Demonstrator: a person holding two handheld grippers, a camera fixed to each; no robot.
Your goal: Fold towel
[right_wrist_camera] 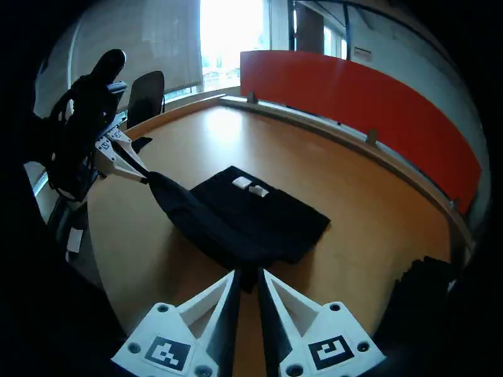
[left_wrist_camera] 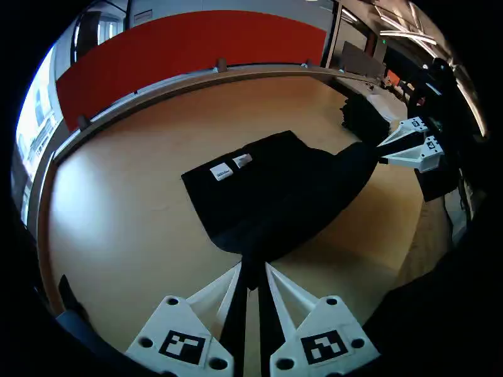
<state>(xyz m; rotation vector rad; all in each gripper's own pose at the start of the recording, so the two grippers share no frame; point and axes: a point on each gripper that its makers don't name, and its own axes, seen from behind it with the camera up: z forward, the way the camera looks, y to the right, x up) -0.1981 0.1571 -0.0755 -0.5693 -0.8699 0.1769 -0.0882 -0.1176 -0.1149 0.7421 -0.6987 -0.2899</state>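
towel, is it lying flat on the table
No, the left claw and right claw lift part of the towel off the table.

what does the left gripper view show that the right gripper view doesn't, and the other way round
Left gripper view: ceiling lights, and the right tool from afar, pinching a raised corner of the cloth. Right gripper view: a bright window, a chair, and the left tool from afar, on the other corner. Both: the black towel with white tags, the wooden table and the red partition.
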